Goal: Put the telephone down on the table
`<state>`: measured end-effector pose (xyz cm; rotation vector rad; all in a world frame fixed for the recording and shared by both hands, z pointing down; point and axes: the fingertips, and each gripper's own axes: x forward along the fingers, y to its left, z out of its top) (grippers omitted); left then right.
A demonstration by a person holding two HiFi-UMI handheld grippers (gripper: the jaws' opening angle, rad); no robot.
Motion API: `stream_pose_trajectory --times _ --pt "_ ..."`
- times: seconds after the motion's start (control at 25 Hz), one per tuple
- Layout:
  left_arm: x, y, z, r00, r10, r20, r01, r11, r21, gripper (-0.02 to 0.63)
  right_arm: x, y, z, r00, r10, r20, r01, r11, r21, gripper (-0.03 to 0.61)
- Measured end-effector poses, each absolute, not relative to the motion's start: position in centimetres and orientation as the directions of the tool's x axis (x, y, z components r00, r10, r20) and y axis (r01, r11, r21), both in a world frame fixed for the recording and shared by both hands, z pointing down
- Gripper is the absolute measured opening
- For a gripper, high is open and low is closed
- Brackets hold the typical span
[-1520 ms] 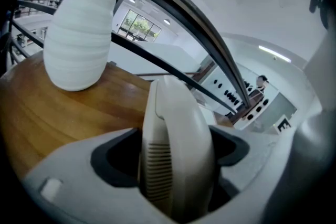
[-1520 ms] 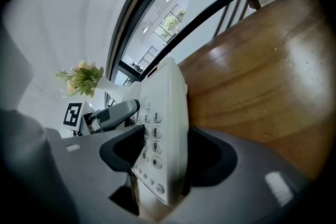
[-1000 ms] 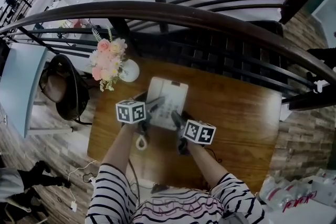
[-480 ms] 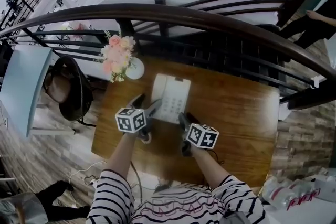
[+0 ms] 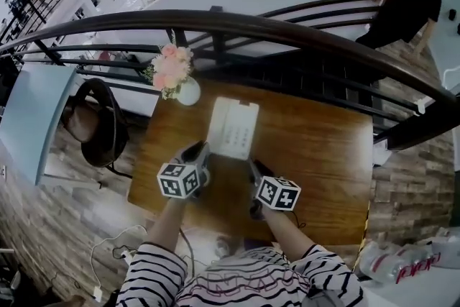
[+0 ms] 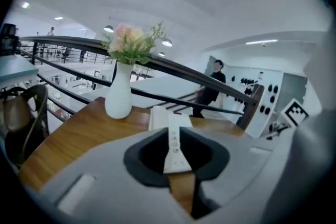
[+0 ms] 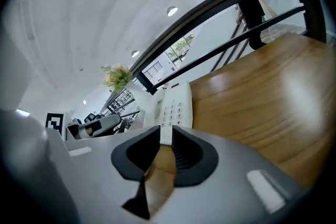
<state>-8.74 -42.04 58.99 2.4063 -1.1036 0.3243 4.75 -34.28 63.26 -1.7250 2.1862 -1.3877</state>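
Observation:
The white telephone (image 5: 232, 127) lies flat on the wooden table (image 5: 323, 154), its keypad facing up, with nothing touching it. Both grippers hang over the table's near half, drawn back from the phone. My left gripper (image 5: 198, 153) sits just short of the phone's near left corner, its jaws closing to a narrow gap with nothing between them. To the right, my right gripper (image 5: 256, 169) is likewise closing and holds nothing. The left gripper view has the telephone (image 6: 170, 128) ahead, beyond the jaws. It also shows ahead in the right gripper view, as the telephone (image 7: 173, 107) past the dark pads.
A white vase of pink flowers (image 5: 185, 90) stands at the table's far left corner. A dark curved railing (image 5: 287, 29) runs behind the table. A black chair with a bag (image 5: 90, 122) is at the left. A person (image 5: 406, 7) stands beyond the railing, far right.
Both grippers let go of the telephone's sides, pulled back toward me and lifted, and their jaws narrowed. The telephone stays on the table.

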Motion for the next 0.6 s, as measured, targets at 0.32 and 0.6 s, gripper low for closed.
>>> stream_pose_trajectory --times 0.32,0.6 --pt "-11.7 -32.9 56.1 0.647 -0.671 0.362 -0.762 -0.574 0.299 0.002 2.7 -27.8 59.3 -0.376 -0.826 0.421 -0.809 0.071 -0.583 0.0" --pt "-14.1 -25.9 54.3 0.654 -0.686 0.319 -0.756 -0.578 0.308 0.002 0.7 -21.8 57.1 -0.364 -0.841 0.4 -0.862 0.141 -0.487 0.0"
